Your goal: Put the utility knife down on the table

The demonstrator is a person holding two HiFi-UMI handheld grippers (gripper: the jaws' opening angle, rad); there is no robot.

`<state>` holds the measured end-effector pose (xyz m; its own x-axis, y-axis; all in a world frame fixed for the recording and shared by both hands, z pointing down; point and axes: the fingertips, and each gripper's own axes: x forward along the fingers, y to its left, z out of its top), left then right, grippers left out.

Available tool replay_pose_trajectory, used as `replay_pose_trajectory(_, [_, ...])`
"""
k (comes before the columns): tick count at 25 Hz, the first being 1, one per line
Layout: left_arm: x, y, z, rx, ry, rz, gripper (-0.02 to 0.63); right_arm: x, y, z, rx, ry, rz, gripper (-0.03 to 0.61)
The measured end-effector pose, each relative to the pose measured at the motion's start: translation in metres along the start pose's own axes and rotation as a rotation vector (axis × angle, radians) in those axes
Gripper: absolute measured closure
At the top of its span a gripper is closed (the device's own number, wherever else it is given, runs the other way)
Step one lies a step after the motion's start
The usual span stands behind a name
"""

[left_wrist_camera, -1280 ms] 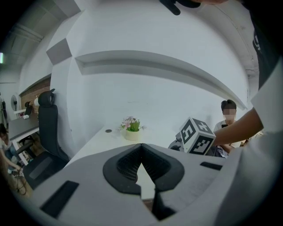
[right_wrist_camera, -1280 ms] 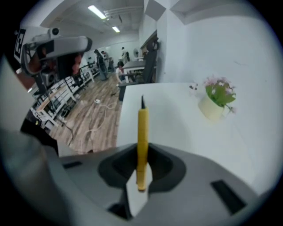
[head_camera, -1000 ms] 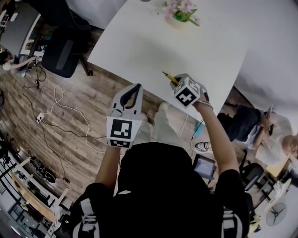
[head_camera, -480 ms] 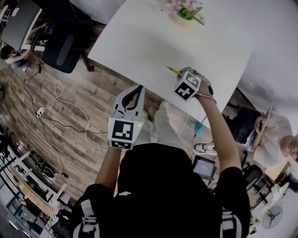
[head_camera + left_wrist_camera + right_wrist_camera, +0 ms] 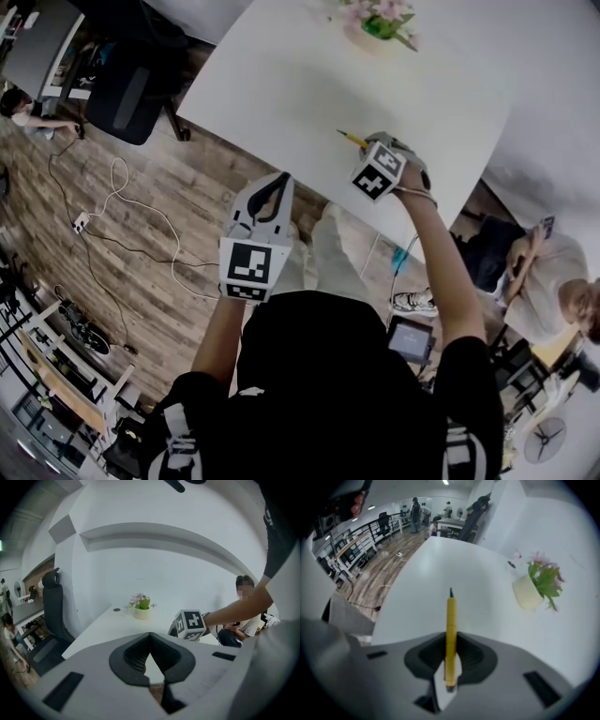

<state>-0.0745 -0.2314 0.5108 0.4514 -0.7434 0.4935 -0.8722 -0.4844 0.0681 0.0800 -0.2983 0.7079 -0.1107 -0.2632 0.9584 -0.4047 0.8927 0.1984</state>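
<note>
The utility knife [image 5: 352, 140] is slim and yellow with a dark tip. My right gripper [image 5: 368, 149] is shut on it, and it sticks out forward over the near part of the white table [image 5: 281, 84]. In the right gripper view the knife [image 5: 451, 625] stands straight up between the jaws of the right gripper [image 5: 451, 641], above the table [image 5: 440, 573]; whether it touches the top I cannot tell. My left gripper [image 5: 278, 178] hangs over the wooden floor just short of the table's near edge. The left gripper [image 5: 150, 637] is shut with nothing in it.
A pot of pink flowers [image 5: 375, 23] stands at the table's far side, with a small dark disc [image 5: 512, 565] near it. A black office chair [image 5: 127, 98] is left of the table. Cables [image 5: 122, 202] lie on the floor. A person [image 5: 525, 262] sits to the right.
My right gripper has carried the knife a little farther in over the table. The left gripper has barely shifted.
</note>
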Motion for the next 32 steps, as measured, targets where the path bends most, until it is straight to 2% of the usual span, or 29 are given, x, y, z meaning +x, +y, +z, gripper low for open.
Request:
replay_pose_trajectory(20, [-0.003, 0.007, -0.002, -0.008, 0.001, 0.008, 0.594, 0.005, 0.008, 0.007, 0.016, -0.022, 0.006, 0.492])
replay_pose_trajectory(25, [-0.006, 0.007, -0.002, -0.009, -0.003, 0.007, 0.594, 0.001, 0.016, 0.007, 0.036, -0.022, 0.038, 0.455])
replay_pose_trajectory(32, [-0.008, 0.01, 0.004, -0.004, -0.023, 0.01, 0.594, -0.003, 0.021, 0.004, 0.034, -0.016, 0.044, 0.453])
